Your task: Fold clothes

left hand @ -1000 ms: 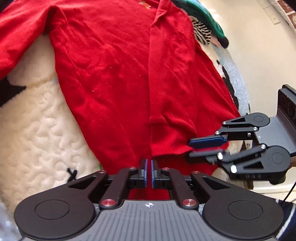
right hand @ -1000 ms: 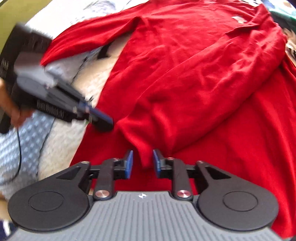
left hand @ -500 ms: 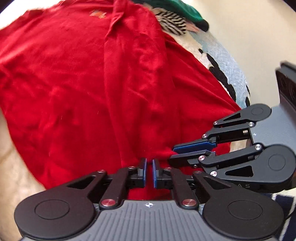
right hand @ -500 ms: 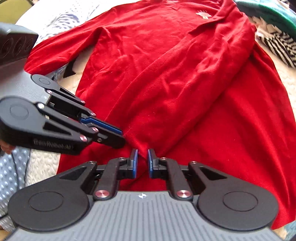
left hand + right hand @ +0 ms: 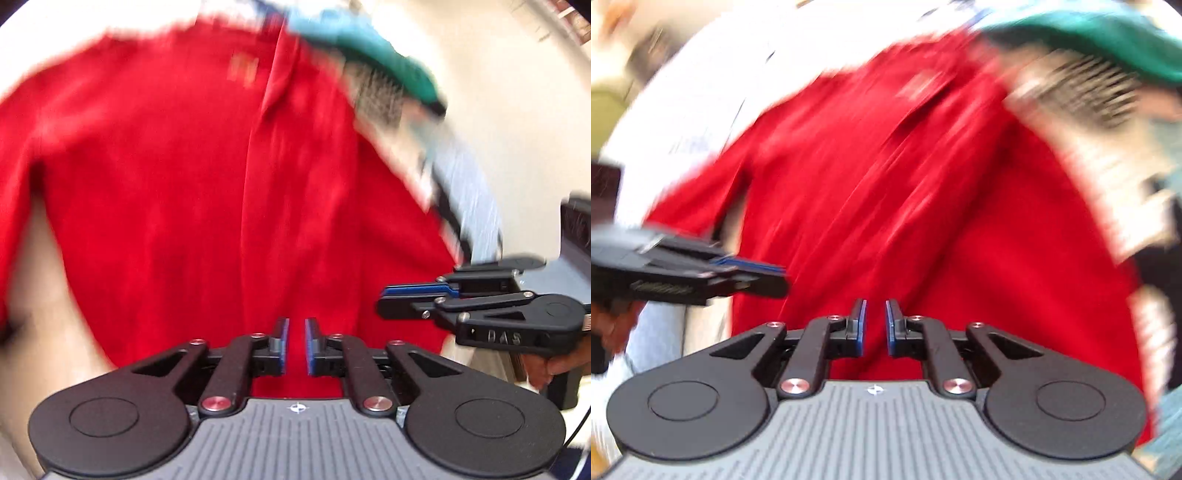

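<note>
The red shirt (image 5: 177, 206) lies spread across the frame's middle, one sleeve folded over its body; further folds remain. Left tool (image 5: 294, 341): jaws opening, nothing between them. Right tool (image 5: 874, 328): narrowly parted, gripping nothing. Other clothes (image 5: 1082, 55) wait upper right.

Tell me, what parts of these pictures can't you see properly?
- Logo on the red shirt: motion blur in both views.
- Shirt's bottom hem: behind the left tool in its view, behind the right tool in its view.
- Whether either tool grips cloth: unclear; the left one's jaws are opening.
- Striped clothing and green clothing: blurred, cut off by the edge.
</note>
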`<state>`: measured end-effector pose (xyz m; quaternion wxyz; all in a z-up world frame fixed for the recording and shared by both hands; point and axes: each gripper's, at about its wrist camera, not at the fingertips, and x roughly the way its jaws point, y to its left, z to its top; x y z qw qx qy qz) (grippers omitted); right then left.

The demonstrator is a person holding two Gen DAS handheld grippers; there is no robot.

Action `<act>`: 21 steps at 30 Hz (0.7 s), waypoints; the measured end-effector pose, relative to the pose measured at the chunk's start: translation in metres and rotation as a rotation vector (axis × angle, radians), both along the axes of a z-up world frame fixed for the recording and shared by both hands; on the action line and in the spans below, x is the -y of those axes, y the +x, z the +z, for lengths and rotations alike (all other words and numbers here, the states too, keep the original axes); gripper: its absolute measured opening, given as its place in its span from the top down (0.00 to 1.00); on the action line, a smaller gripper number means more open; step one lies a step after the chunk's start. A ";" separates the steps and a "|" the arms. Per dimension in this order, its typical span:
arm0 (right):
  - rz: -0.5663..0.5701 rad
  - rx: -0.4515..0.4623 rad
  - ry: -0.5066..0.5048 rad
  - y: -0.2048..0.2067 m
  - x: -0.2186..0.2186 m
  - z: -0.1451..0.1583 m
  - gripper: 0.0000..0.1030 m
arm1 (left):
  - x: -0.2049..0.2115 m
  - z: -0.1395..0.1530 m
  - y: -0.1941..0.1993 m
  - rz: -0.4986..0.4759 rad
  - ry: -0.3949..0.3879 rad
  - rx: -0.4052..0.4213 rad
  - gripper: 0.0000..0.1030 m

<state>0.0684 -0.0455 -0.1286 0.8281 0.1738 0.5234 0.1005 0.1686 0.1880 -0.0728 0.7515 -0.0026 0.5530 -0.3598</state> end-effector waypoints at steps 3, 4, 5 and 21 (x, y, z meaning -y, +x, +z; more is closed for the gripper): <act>-0.096 0.105 -0.097 0.033 0.036 -0.003 0.89 | 0.055 0.016 0.056 -0.031 0.053 0.176 0.72; -0.093 0.134 -0.141 0.044 0.044 -0.007 0.89 | 0.076 0.016 0.074 -0.050 0.077 0.213 0.71; -0.073 0.155 -0.184 0.052 0.052 -0.010 0.89 | 0.096 0.015 0.092 -0.071 0.102 0.244 0.70; 0.377 0.362 -0.327 0.118 0.068 -0.040 0.81 | 0.212 -0.029 0.191 -0.082 0.212 0.269 0.54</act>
